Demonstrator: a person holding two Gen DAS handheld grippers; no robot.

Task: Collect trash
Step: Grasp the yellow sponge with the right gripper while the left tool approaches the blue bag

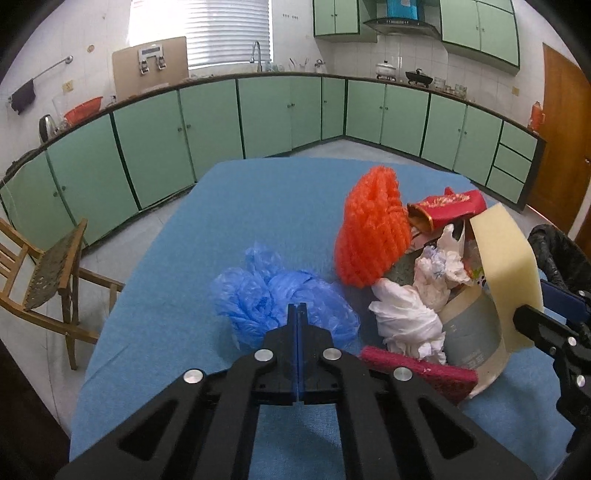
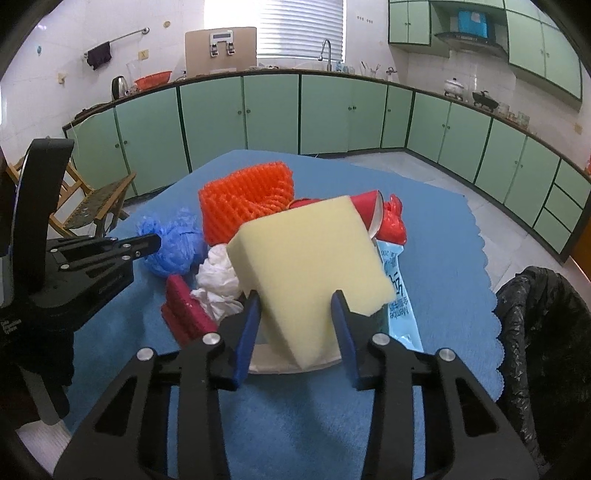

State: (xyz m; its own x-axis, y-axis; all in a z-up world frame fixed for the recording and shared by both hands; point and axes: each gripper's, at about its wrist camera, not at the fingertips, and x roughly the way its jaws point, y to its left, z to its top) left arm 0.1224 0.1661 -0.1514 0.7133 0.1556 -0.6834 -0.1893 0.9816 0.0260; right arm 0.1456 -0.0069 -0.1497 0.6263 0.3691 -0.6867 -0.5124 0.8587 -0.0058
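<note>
The right gripper (image 2: 295,306) is squeezing the soft, light foam block (image 2: 310,258) at its near corner; the left gripper's (image 1: 297,308) fingers are pressed together, empty, beside the foam.

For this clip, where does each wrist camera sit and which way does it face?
Left wrist: behind the shut left gripper, facing the crumpled blue plastic bag; right gripper at the right edge.
Right wrist: behind the right gripper, whose fingers flank the pale yellow foam block; left gripper visible left.
Shared: orange mesh netting, blue tablecloth.

Kitchen: pale green cabinet run (image 1: 266,114) under bright blinded window (image 1: 225,33); wooden slatted chair (image 1: 48,280) on grey floor (image 1: 22,332).
</note>
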